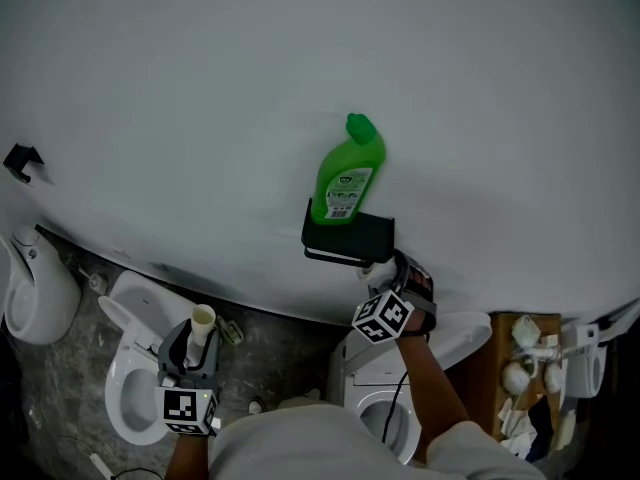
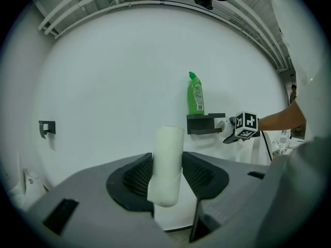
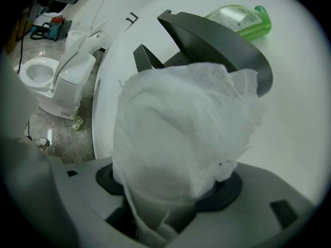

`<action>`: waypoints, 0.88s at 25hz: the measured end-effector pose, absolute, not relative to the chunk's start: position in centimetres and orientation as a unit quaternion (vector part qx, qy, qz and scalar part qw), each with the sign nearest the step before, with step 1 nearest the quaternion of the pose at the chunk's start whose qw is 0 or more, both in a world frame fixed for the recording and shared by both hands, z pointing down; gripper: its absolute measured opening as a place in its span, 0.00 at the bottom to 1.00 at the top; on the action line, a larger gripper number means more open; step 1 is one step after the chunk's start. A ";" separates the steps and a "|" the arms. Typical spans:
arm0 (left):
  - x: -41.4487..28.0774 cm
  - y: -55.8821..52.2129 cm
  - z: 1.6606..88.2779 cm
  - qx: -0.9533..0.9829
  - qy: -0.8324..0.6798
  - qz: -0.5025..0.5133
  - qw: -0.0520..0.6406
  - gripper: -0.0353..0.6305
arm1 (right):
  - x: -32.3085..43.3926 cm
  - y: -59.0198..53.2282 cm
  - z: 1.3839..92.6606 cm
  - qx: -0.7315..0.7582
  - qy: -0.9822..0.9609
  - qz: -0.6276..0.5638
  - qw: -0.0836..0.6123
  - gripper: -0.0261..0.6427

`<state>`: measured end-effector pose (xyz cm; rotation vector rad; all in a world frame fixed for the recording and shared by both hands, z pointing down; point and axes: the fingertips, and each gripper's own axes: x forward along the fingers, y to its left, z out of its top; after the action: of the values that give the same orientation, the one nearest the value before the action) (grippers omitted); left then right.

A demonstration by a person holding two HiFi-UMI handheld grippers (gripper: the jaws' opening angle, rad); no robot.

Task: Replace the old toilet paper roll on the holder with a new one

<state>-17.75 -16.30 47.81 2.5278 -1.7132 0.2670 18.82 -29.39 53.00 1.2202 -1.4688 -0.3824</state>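
A black wall holder point(image 1: 348, 236) carries a green bottle point(image 1: 348, 173) on its top shelf. Just below its right end, my right gripper point(image 1: 384, 280) is shut on a white toilet paper roll point(image 3: 181, 143) with loose, crumpled sheets. The roll fills the right gripper view and sits right against the holder point(image 3: 222, 45). Lower left and away from the wall, my left gripper point(image 1: 195, 344) is shut on an empty cardboard tube point(image 1: 203, 321). The tube point(image 2: 168, 164) stands upright between the jaws. From there I see the holder point(image 2: 206, 123) and the right gripper point(image 2: 231, 129) to the right.
Toilets stand on the speckled floor below: one point(image 1: 135, 368) by the left gripper, one point(image 1: 395, 398) under the right arm, another fixture point(image 1: 40, 288) at far left. A wooden shelf point(image 1: 495, 378) with small items is at the lower right. A black bracket point(image 1: 22, 160) sits on the wall.
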 end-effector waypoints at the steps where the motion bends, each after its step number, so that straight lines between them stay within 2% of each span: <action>1: -17.9 -16.1 47.9 0.823 -0.559 0.089 0.039 0.33 | 18.5 -29.5 53.0 0.517 -0.625 -0.166 0.562 0.54; 10: -19.3 -14.5 48.7 0.814 -0.571 0.095 0.046 0.33 | 16.7 -29.5 52.5 0.513 -0.627 -0.188 0.555 0.54; 22: -19.1 -14.2 48.9 0.820 -0.562 0.098 0.048 0.33 | 14.5 -27.8 50.7 0.545 -0.636 -0.237 0.493 0.54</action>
<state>-19.12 -14.15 48.92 2.5003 -1.7132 0.2992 14.47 -27.83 50.73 1.3227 -1.5419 -0.5757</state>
